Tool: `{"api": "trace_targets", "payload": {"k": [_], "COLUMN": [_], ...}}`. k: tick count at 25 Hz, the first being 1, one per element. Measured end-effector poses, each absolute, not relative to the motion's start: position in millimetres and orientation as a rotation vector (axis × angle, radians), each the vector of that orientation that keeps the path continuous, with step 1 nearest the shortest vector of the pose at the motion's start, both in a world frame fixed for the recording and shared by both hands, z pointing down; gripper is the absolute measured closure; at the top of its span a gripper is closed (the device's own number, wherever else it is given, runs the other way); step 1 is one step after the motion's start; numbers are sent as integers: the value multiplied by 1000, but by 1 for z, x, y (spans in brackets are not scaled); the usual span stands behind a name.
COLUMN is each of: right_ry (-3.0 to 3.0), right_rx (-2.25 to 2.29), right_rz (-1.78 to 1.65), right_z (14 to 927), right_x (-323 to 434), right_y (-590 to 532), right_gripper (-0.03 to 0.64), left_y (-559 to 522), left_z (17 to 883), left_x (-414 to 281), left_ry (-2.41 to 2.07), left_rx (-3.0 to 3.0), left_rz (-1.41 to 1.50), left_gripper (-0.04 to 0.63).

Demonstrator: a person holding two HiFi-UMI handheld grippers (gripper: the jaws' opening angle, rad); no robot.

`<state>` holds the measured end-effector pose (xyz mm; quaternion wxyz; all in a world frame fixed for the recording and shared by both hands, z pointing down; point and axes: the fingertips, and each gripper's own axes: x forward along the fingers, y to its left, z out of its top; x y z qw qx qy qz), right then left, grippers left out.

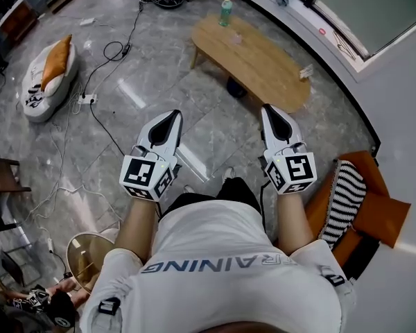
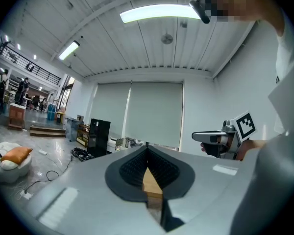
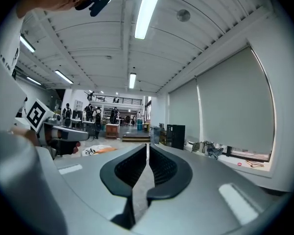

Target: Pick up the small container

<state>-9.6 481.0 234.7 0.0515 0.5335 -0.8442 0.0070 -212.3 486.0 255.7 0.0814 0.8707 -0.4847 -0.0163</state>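
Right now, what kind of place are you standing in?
Probably a big open workshop or lab with a lounge corner: a low wooden table, a beanbag seat, and cables across the marble floor.

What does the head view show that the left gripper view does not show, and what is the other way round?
Only the head view: the green bottle standing on the wooden table, and the striped cushion. Only the left gripper view: the ceiling light, the window blinds and a black cabinet. Both: the right gripper, and the white beanbag with its orange cushion.
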Motion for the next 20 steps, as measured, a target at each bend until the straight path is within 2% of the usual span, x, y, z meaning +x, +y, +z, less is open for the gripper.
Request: {"api": "trace_targets", "payload": {"k": [13,20], "right_ry": [-2659,-2669], "right_rx": [1549,1557], "right_rz": [112,118], "right_z": [251,248], "right_x": [-24,27], "right_y": [378,292], "right_gripper": [580,580], "left_y": [411,321], "left_z": [266,254], "left_x": [-228,-180], "left_ry": [-1530,-1537], "left_rx": [2538,2560], "left_rz": [20,37], "left_gripper": [592,592]}}
